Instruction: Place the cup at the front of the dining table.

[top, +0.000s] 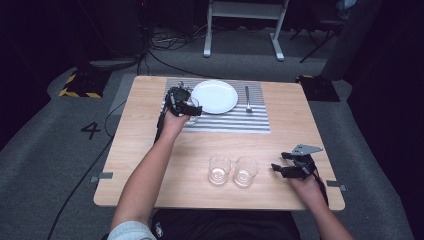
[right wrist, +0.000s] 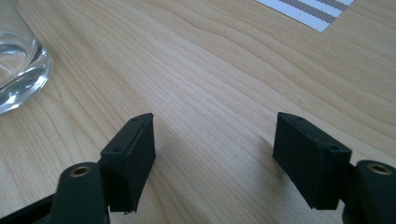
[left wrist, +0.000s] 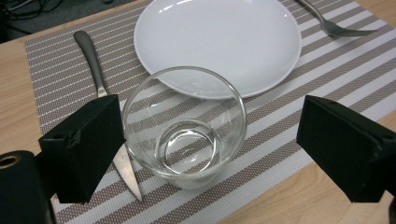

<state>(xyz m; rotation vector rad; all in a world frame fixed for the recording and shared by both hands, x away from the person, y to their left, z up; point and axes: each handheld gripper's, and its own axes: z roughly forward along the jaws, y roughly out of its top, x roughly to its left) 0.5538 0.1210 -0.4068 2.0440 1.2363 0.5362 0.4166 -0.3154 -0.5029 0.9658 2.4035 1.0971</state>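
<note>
Both jaws of the left gripper (left wrist: 205, 144) stand spread wide, with a clear glass (left wrist: 183, 128) between them on the striped placemat (left wrist: 327, 60). One jaw sits right against the glass wall, possibly touching it; the other is well apart from it, so nothing is clamped. The right gripper (right wrist: 212, 154) also has its jaws apart, with bare wooden table (right wrist: 210, 70) between them and the base of another glass (right wrist: 18, 70) off beyond its one jaw.

Risks, as I judge them: the near jaw could nudge the glass sideways as it draws away or closes, tipping it or sliding it against the rim of the white plate (left wrist: 219, 37), which lies just beyond the glass. A knife (left wrist: 95, 70) runs under that same jaw, its blade just beside the glass base; a low jaw could catch and drag it.

Room is tight ahead of the jaws, toward the plate, and on the knife side. Behind the jaws the mat edge gives way to open wood, the freest way out. A fork (left wrist: 336, 23) lies far beyond the plate, out of the way. The right gripper has open table ahead.
</note>
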